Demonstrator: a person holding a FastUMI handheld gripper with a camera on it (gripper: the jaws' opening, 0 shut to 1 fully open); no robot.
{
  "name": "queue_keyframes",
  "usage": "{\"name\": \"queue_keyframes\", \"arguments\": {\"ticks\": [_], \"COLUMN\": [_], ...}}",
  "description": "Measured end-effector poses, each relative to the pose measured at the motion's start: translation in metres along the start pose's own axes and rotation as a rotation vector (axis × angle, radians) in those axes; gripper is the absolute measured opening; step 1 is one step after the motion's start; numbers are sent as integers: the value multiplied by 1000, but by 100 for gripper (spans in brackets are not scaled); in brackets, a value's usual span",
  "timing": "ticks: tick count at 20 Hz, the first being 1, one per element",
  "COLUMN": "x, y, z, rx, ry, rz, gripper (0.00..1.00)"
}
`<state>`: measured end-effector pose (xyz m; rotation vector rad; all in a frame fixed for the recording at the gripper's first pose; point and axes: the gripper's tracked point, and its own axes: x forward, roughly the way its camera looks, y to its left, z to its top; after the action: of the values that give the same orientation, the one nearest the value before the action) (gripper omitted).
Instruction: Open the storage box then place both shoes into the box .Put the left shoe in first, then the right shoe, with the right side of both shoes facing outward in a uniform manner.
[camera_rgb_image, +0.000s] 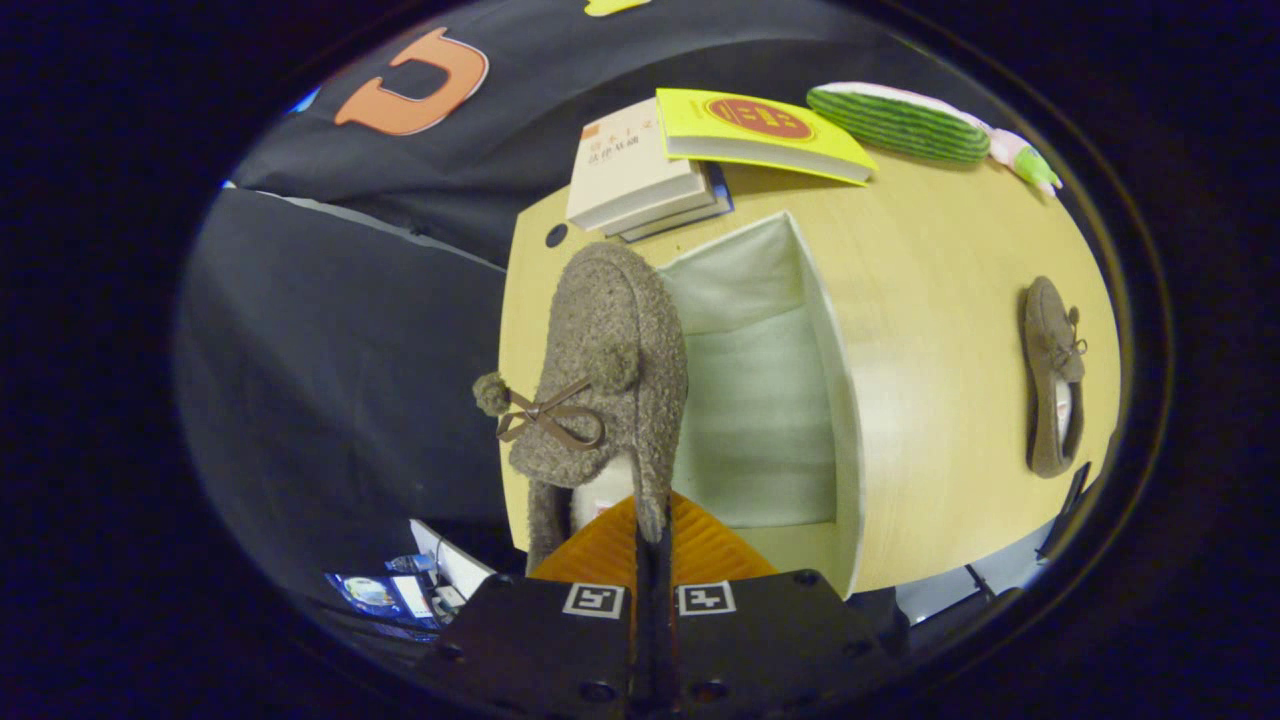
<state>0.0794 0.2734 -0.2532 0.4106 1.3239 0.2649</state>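
My gripper (650, 530) is shut on the collar edge of a brown fuzzy shoe (600, 370) with a bow and pompoms. Both orange fingers (700, 550) press on the shoe's rim. The shoe hangs over the near left side of the open white storage box (840, 400), whose pale interior shows just ahead of the fingers. The second brown shoe (1052, 375) lies on its side on the wooden table (930, 300), well to the right of the box.
A stack of books (630, 170) and a yellow book (760, 130) lie beyond the box. A green striped plush toy (900, 122) rests at the table's far edge. Left of the table is the dark cloth wall.
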Motion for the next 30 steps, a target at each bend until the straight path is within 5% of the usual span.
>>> {"name": "queue_keyframes", "arguments": {"ticks": [10,12,18,23,30], "x": [51,51,17,-53,-164], "y": [-2,1,3,-5,-93], "z": [-2,1,9,25,41], "rx": [26,38,-53,-158,-250], "ry": [47,34,-40,-217,-473], "rz": [-30,-10,-11,-17,-157], "gripper": [8,22,91,94,99]}}
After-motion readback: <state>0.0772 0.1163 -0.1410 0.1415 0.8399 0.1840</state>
